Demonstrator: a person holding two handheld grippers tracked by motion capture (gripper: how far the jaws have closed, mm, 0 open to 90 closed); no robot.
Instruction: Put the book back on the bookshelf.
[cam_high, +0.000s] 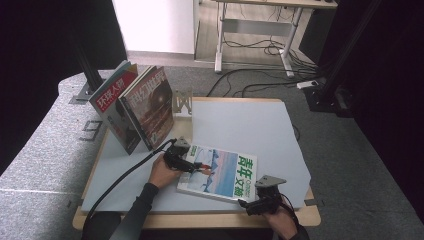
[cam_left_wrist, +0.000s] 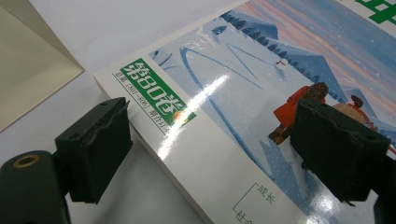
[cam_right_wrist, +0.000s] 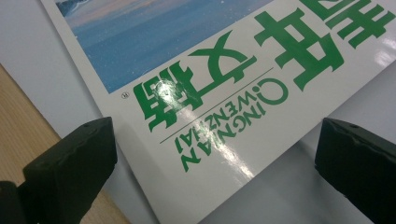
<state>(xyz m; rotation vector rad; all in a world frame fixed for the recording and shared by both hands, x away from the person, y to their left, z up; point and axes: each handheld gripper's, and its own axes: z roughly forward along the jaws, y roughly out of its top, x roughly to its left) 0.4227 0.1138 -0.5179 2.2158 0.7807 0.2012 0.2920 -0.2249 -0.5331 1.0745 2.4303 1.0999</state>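
Lying flat at lower centre, the glossy magazine (cam_high: 218, 172) is looking slippery and floppy; the left gripper (cam_high: 196, 166) and right gripper (cam_high: 248, 204) are standing wide, empty, straddling its edges.

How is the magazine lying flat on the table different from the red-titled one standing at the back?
The white-bordered magazine with green lettering lies flat near the front edge, between both grippers. The red-titled magazine stands upright, leaning at the back left beside another. The flat one's cover is pale blue and snowy; the standing one's is darker. Both are glossy with Chinese titles.

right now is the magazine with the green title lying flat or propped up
Lying flat: the magazine rests closed, cover up, on the table mat.
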